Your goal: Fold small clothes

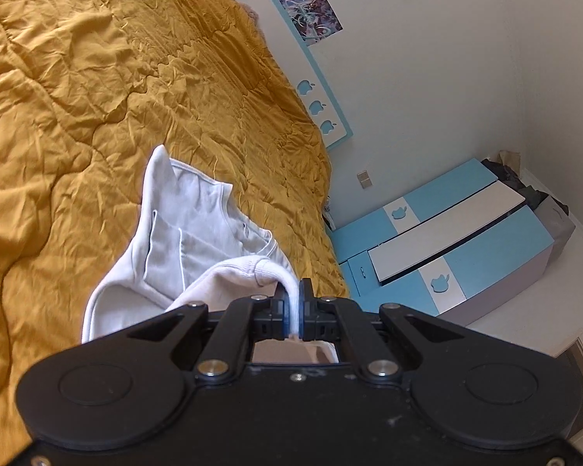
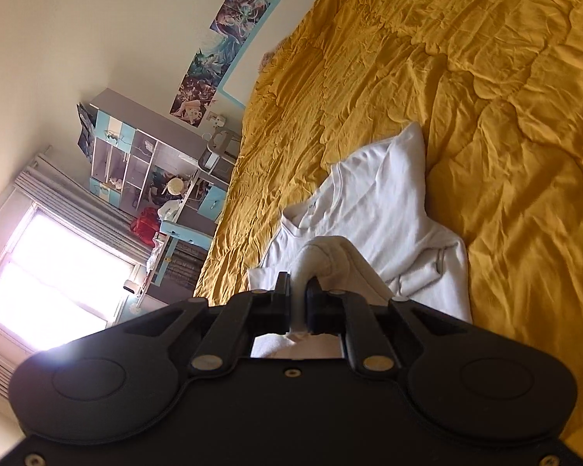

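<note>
My left gripper [image 1: 294, 303] is clamped on a ribbed edge of the white T-shirt [image 1: 182, 229], my right gripper [image 2: 299, 303] on another bunched edge, so the cloth hangs taut between them while its far end drags on the mustard quilt [image 1: 97, 77], ready to fold.

Quilt [image 1: 77, 97]: mustard cloth, matt, heavily creased.
White garment [image 1: 182, 225]: soft knit cloth, matt.
Left gripper [image 1: 291, 306]: matt black plastic.

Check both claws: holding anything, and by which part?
Both grip the white shirt: left claw and right claw each pinch a fold of its edge.
</note>
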`<state>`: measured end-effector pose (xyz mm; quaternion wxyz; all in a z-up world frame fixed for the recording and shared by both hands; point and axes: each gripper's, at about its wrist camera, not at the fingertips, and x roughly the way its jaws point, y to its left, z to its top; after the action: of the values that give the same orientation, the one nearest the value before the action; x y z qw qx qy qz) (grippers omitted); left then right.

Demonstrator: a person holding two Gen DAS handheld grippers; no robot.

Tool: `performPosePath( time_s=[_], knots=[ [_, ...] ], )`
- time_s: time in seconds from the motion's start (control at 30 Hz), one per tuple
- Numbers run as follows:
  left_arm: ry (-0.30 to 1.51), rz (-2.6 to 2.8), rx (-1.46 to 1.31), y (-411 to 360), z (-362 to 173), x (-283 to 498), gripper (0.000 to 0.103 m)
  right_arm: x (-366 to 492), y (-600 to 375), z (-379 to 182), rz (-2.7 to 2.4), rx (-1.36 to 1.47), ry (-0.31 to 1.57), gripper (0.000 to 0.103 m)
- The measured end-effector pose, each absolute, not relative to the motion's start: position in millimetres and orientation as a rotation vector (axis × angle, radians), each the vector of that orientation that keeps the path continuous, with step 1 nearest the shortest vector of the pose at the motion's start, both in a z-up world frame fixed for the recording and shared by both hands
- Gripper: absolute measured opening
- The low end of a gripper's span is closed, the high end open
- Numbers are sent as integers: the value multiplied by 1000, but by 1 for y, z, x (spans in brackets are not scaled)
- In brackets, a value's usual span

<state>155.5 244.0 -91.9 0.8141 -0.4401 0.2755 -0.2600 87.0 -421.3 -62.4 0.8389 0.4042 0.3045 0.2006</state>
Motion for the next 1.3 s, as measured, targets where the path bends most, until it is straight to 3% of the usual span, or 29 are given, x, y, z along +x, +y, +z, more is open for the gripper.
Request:
performPosePath(
  time_s=[0.3, 0.53, 0.6, 0.67, 0.73, 0.77, 0.87, 1.07, 1.3],
  knots=[
    [600, -539, -912, 237, -105, 311, 1, 224, -425, -71, 353, 869, 621, 8],
    [744, -390, -921, 231, -163, 406, 6, 317, -417, -105, 217, 817, 700, 10],
    [727, -306, -970, 241, -175, 407, 7, 337, -416, -118, 140, 803, 788, 15],
    [644, -299, -1033, 259, -173, 390, 12, 333, -425, -120, 86, 853, 731, 23],
    [633, -316, -1005, 266, -167, 368, 17, 313, -437, -113, 115, 908, 627, 50],
    [637, -319, -962, 267, -162, 354, 18, 299, -441, -108, 136, 905, 595, 53],
    [672, -318, -838, 268, -161, 314, 26, 258, -445, -100, 206, 820, 599, 54],
    [777, -328, -726, 250, -182, 270, 27, 175, -438, -109, 233, 611, 681, 54],
    [829, -337, -660, 238, -196, 240, 31, 139, -436, -122, 260, 524, 700, 56]
  ],
)
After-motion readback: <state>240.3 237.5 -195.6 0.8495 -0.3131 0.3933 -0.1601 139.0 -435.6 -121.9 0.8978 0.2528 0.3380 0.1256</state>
